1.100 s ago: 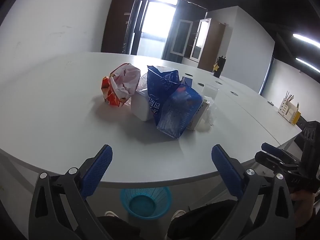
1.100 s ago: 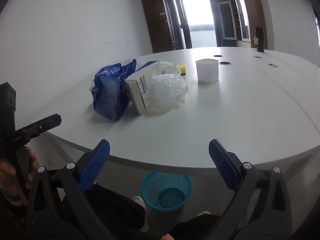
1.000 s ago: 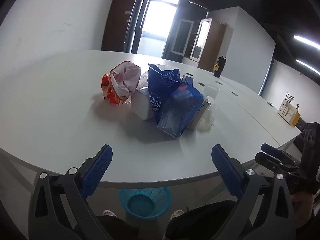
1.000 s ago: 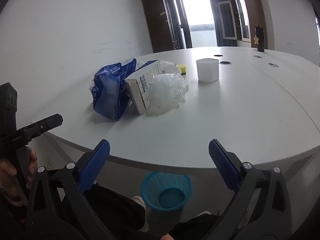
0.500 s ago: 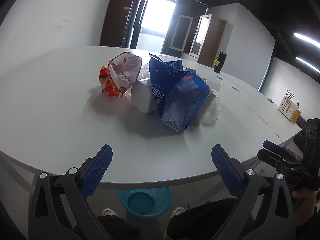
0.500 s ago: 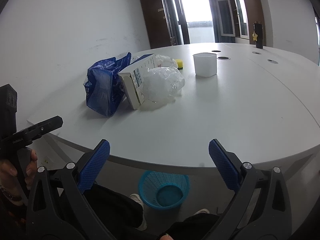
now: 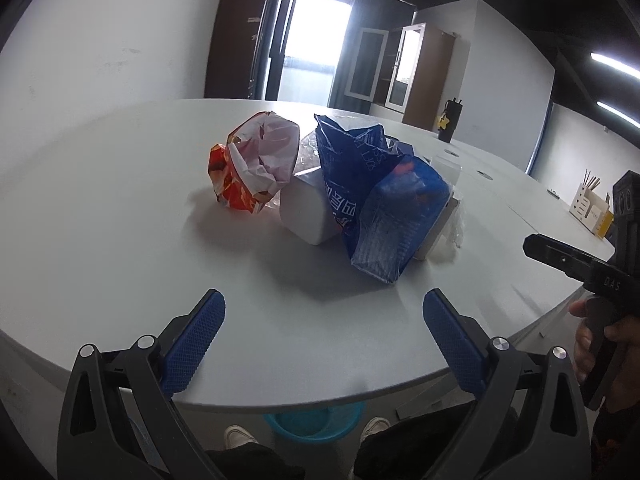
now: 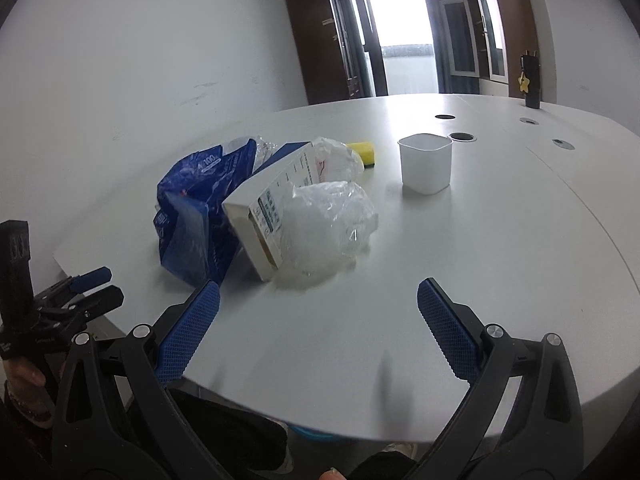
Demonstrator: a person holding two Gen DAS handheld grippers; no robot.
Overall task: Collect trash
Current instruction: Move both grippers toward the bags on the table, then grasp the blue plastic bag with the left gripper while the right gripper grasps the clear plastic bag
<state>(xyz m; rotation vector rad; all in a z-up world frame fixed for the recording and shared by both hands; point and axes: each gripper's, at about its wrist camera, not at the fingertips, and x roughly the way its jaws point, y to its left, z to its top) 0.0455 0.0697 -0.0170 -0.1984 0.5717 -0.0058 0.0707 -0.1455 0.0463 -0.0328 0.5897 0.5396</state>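
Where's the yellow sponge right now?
In the right wrist view, the yellow sponge lies on the table behind the crumpled clear plastic, left of the white cup.

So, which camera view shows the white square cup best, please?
The right wrist view. There the white square cup stands upright and alone on the table, with its open rim and sides fully visible. In the left wrist view the blue bag hides most of it, so only a pale edge appears behind the pile.
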